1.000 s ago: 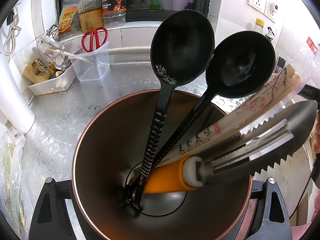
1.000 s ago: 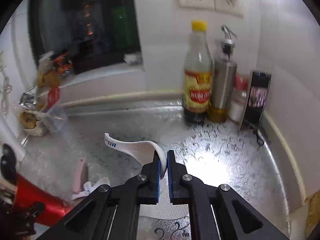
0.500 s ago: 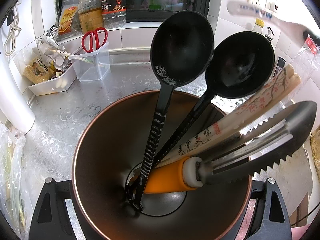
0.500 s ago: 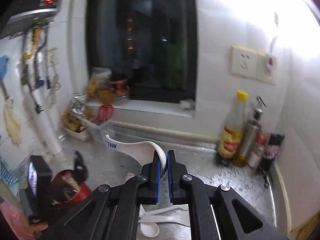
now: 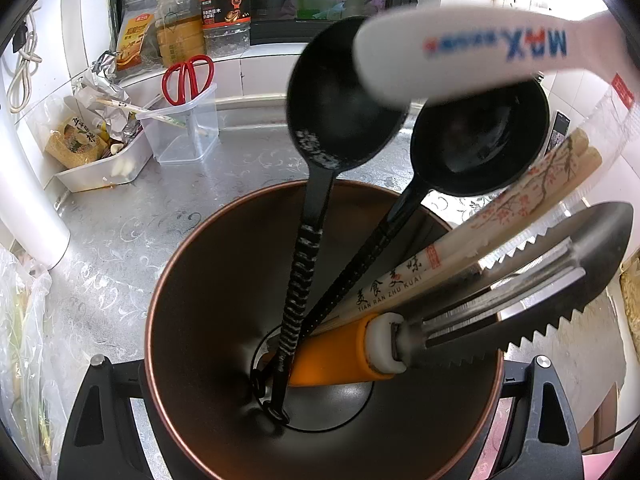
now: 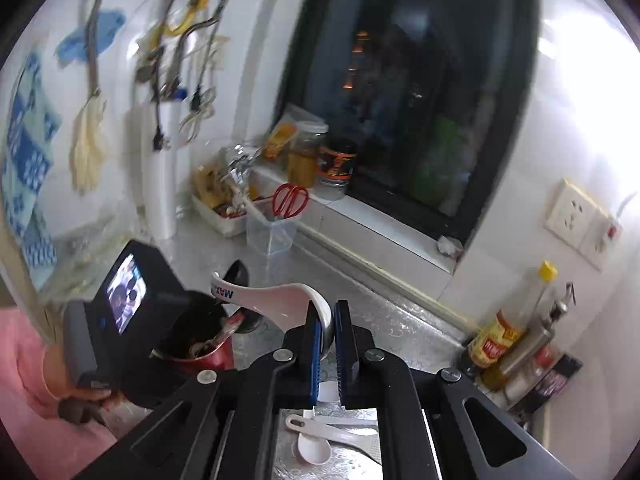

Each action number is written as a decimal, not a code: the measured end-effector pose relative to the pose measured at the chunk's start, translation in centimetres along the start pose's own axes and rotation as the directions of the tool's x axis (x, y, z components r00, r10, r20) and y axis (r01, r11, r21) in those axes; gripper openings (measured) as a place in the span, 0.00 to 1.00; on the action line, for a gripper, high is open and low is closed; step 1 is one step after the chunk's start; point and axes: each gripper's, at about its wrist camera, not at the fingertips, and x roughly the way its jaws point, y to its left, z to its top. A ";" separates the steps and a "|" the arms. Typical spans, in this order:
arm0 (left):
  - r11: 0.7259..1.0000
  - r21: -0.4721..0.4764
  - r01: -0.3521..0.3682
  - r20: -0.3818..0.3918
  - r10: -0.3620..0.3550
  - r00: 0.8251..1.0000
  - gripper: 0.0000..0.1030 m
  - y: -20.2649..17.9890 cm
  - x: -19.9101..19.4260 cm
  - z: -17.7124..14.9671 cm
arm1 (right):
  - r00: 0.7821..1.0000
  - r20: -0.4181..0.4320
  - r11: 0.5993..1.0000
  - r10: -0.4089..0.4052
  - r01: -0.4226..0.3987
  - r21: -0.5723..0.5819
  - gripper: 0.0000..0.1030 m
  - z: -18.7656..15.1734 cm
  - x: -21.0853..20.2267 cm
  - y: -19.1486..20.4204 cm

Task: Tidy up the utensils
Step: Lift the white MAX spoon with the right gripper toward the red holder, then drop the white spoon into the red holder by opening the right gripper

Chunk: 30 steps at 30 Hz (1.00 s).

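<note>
Holding two black ladles (image 5: 344,96), chopsticks (image 5: 500,224), peeler (image 5: 520,296), red cup (image 5: 192,320) between left tongs (image 5: 320,400), right tongs (image 6: 326,344) pinching white spoon (image 6: 276,296)

The white spoon (image 6: 276,298) with blue letters hangs above the cup (image 5: 224,320), handle forward. The dark cup holds two black ladles (image 5: 340,96), chopsticks (image 5: 500,216) and an orange-handled peeler (image 5: 460,320), all leaning right.
</note>
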 end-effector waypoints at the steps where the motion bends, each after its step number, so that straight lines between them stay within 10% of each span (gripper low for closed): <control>1: 1.000 0.001 0.000 0.000 0.000 1.000 0.88 0.0 0.0 0.0 | 1.000 -0.004 1.000 0.003 -0.003 -0.016 0.07 -0.1 -0.1 0.2; 14: 1.000 0.009 -0.001 -0.002 0.001 1.000 0.88 -0.2 0.1 0.1 | 0.994 -0.094 0.984 0.049 -0.064 -0.167 0.08 0.7 2.2 4.1; 30: 1.000 0.020 0.004 -0.001 -0.004 1.000 0.88 -0.4 0.0 -0.1 | 0.975 -0.081 0.977 0.208 -0.210 -0.027 0.12 1.4 3.4 4.2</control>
